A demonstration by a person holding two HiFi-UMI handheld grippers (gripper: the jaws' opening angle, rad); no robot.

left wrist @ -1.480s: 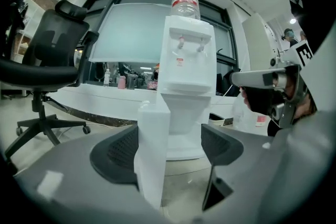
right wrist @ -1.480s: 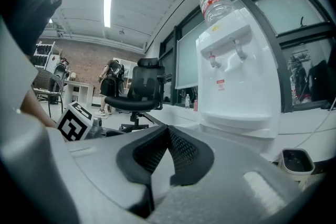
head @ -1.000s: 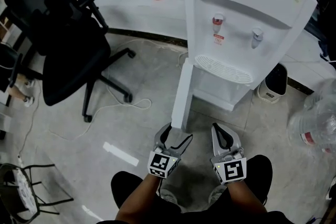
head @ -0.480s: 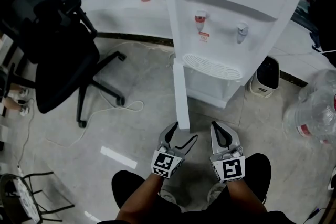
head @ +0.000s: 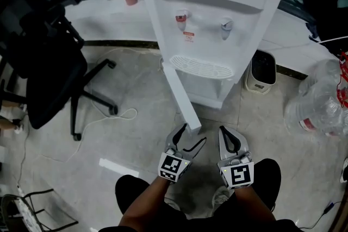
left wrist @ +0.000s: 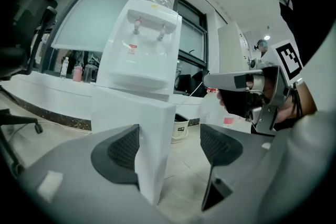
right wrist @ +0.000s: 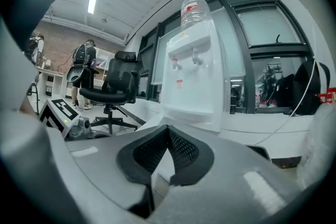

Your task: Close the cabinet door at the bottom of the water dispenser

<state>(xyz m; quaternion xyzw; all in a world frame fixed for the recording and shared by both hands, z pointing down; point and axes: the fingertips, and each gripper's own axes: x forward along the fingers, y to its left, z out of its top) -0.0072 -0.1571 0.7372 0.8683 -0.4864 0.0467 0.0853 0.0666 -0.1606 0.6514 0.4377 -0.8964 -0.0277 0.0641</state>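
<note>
Most of the closing is still to do. The cabinet door (head: 182, 100) stands swung well out from the foot of the water dispenser (head: 209, 2). Its free edge sits between the wide-open jaws of the left hand-held gripper (head: 191, 134), against one pad and not clamped. The right hand-held gripper (head: 225, 132) is closed and empty. A second ago the door slanted the other way in the head view, its edge barely at the jaw tips.

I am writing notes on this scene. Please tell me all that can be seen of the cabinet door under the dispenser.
The cabinet door is a plain white flat panel that looks like smooth plastic. It stands upright and wide open, swung out toward the person. Its free edge lies between the jaws of the open left gripper, close against one pad and apart from the other.
</note>
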